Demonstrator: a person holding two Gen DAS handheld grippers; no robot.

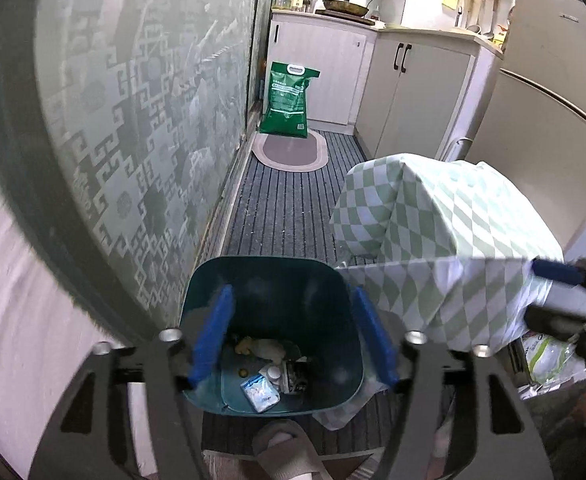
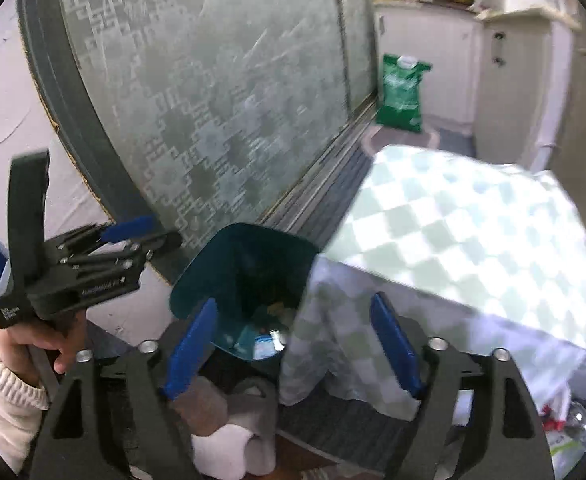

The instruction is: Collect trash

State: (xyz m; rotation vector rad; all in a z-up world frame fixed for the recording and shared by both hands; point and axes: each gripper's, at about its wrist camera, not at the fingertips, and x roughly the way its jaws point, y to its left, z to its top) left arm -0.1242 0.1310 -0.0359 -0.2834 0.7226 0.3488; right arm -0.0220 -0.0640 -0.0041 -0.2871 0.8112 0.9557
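A teal trash bin (image 1: 325,280) stands on the striped floor mat beside the table. It holds several scraps: a white-blue packet (image 1: 260,393), a small white bottle (image 1: 275,374) and crumpled wrappers (image 1: 267,347). My left gripper (image 1: 291,322) is open and empty, hovering right above the bin's mouth. My right gripper (image 2: 293,326) is open and empty, above the bin (image 2: 249,248) and the table's edge. The left gripper (image 2: 133,226) shows at the left of the right wrist view, and the right gripper's fingers (image 1: 557,272) at the right of the left wrist view.
A table with a green-checked cloth (image 1: 445,216) stands right of the bin. A frosted patterned glass door (image 1: 141,128) runs along the left. A green sack (image 1: 287,98), an oval rug (image 1: 291,150) and white cabinets (image 1: 413,96) lie ahead. My slippered foot (image 1: 285,456) is below.
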